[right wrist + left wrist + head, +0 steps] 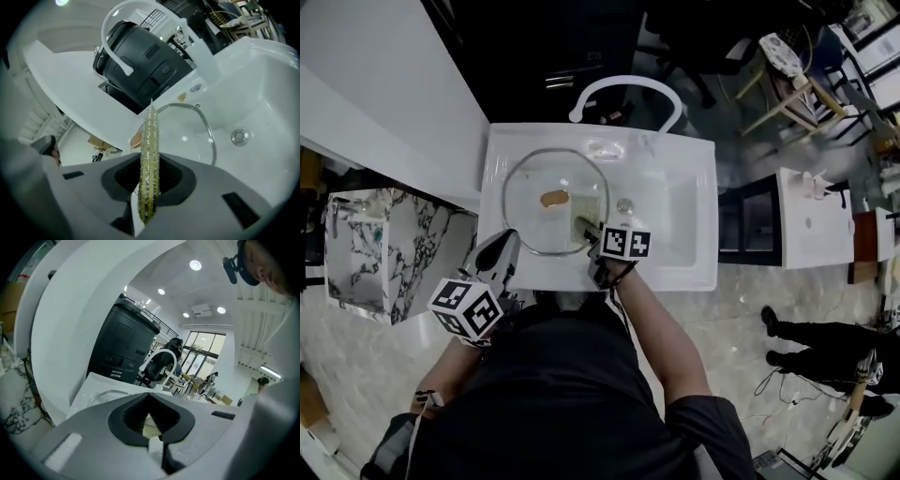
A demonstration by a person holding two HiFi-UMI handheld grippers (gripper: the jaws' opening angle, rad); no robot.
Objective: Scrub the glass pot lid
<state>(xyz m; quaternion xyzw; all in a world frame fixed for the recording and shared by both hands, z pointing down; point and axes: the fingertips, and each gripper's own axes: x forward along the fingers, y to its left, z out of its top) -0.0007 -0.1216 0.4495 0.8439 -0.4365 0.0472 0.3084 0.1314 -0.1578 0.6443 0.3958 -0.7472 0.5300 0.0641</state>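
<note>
Two grippers work at the sink's (pixel 703 208) near edge in the head view. The clear glass lid (pixel 534 214) lies flat in its left half, with the left gripper (pixel 510 240) just beside it and the right gripper (pixel 593 234) holding a sponge (pixel 584 226) at its near-right rim. Left gripper view: jaws seemingly pressed together, empty. Right gripper view: jaws clamp the yellow-green sponge, lid ahead.

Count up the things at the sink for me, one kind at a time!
glass pot lid: 1
scrub pad: 1
grippers: 2 (left gripper, right gripper)
faucet: 1
drain: 1
Total: 6
</note>
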